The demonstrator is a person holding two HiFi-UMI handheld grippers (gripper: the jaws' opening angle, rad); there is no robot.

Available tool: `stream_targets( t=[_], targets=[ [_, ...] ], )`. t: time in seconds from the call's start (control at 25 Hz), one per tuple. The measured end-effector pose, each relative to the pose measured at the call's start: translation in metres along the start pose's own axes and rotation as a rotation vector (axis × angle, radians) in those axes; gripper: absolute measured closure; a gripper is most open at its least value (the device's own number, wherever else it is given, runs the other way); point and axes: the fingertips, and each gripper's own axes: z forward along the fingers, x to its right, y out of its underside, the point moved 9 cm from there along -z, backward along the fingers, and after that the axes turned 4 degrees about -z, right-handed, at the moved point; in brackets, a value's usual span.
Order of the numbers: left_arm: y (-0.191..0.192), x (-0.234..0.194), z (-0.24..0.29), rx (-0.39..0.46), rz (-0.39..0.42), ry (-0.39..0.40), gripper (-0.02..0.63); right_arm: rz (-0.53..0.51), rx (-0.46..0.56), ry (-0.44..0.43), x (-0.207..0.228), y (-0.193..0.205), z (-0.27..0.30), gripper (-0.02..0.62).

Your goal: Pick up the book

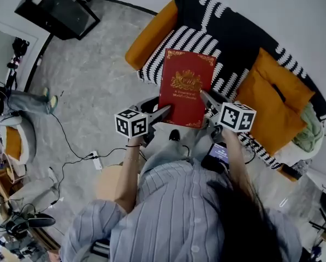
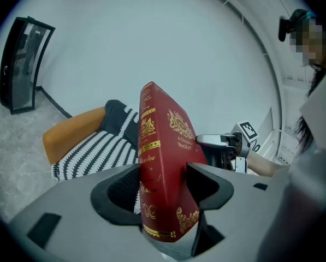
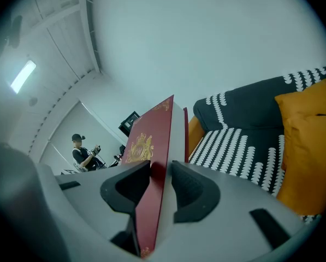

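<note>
A thick red book point(image 1: 185, 87) with gold print is held up in the air in front of the sofa point(image 1: 228, 42), its cover facing up. My left gripper point(image 1: 161, 113) is shut on its near left edge by the spine point(image 2: 152, 179). My right gripper point(image 1: 207, 100) is shut on its near right edge, at the open side of the pages point(image 3: 161, 173). In the left gripper view the book point(image 2: 165, 168) stands between the two pads, and the right gripper point(image 2: 223, 146) shows behind it.
The sofa has a black and white striped cover, an orange arm point(image 1: 152, 31) and orange cushions point(image 1: 274, 108). A black cabinet point(image 1: 56, 7) stands at the far left. Cables point(image 1: 70, 146) run over the grey floor. Another person point(image 3: 85, 154) stands in the background.
</note>
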Motion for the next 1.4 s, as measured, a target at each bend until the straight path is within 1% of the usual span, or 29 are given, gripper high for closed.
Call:
stream_targets(
  t=[0.2, 0.4, 0.68, 0.8, 0.96, 1.2, 1.4],
  targets=[
    [0.017, -0.012, -0.027, -0.011, 0.0, 0.037, 0.333, 0.009, 0.002, 0.05, -0.028, 0.029, -0.002, 0.462],
    [0.03, -0.024, -0.048, -0.018, 0.005, 0.066, 0.333, 0.0, -0.002, 0.098, -0.05, 0.049, 0.0, 0.462],
    [0.046, -0.021, -0.059, -0.032, -0.003, 0.106, 0.333, -0.005, 0.024, 0.147, -0.068, 0.068, -0.014, 0.462],
    [0.05, -0.01, -0.056, -0.029, 0.002, 0.111, 0.333, 0.003, 0.039, 0.155, -0.064, 0.072, -0.027, 0.462],
    [0.057, 0.016, -0.045, -0.02, 0.01, 0.114, 0.333, 0.011, 0.071, 0.159, -0.051, 0.072, -0.055, 0.462],
    [0.062, 0.046, -0.045, -0.016, 0.03, 0.109, 0.333, 0.035, 0.105, 0.131, -0.048, 0.075, -0.084, 0.462],
    [0.082, 0.081, -0.041, -0.02, 0.054, 0.099, 0.333, 0.039, 0.115, 0.124, -0.037, 0.089, -0.123, 0.462]
  ],
)
